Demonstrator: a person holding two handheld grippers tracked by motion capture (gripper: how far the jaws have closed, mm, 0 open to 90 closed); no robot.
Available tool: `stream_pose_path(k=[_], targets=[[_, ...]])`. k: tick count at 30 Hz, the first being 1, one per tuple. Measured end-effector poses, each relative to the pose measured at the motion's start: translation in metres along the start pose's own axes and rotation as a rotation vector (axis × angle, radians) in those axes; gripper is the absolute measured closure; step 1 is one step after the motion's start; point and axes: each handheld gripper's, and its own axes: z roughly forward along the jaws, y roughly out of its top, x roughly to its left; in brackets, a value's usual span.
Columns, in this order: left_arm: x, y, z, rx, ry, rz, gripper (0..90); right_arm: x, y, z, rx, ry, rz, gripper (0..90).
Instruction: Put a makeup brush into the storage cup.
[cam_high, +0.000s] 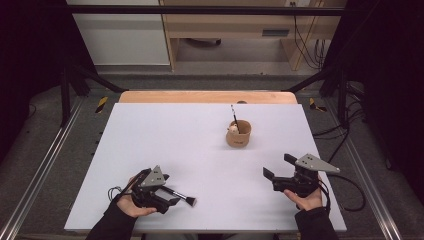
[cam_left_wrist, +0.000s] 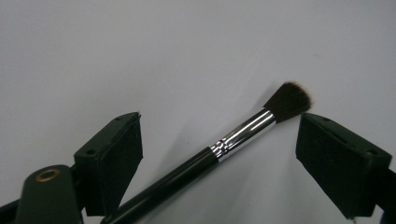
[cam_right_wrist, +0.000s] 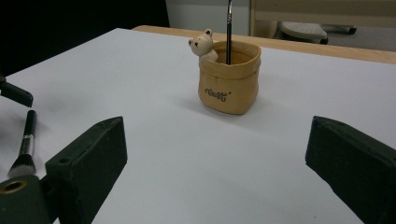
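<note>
A makeup brush (cam_high: 181, 195) with a black handle, silver ferrule and dark bristles lies flat on the white table (cam_high: 165, 135) near its front left. My left gripper (cam_high: 169, 190) is lowered over the brush, jaws open on either side of it. In the left gripper view the brush (cam_left_wrist: 243, 133) runs diagonally between the jaws of the left gripper (cam_left_wrist: 219, 123), and the pads do not touch it. My right gripper (cam_high: 277, 166) is held open at the front right, nothing in it. In the right gripper view its jaws (cam_right_wrist: 215, 126) face a tan pot (cam_right_wrist: 229, 79).
The tan pot (cam_high: 238, 134) stands right of the table's centre, with a small bear figure (cam_right_wrist: 203, 44) at its rim and a thin brush (cam_right_wrist: 229, 28) upright inside. A wooden strip (cam_high: 207, 96) borders the far edge. Dark frame posts flank the table.
</note>
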Motion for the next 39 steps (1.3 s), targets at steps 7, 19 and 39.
stream_pose_path(k=[7,19,39], targets=[[-0.001,-0.001,0.007,0.019,-0.02,0.008,21.2,0.0,0.0,0.0,0.0,-0.001,-0.003,6.0],[-0.002,-0.002,0.015,0.044,-0.044,0.003,34.8,0.001,0.0,0.0,0.003,0.001,-0.002,6.0],[-0.002,-0.003,0.018,0.091,-0.058,0.003,51.8,0.001,0.0,0.001,0.004,-0.001,0.004,5.9]])
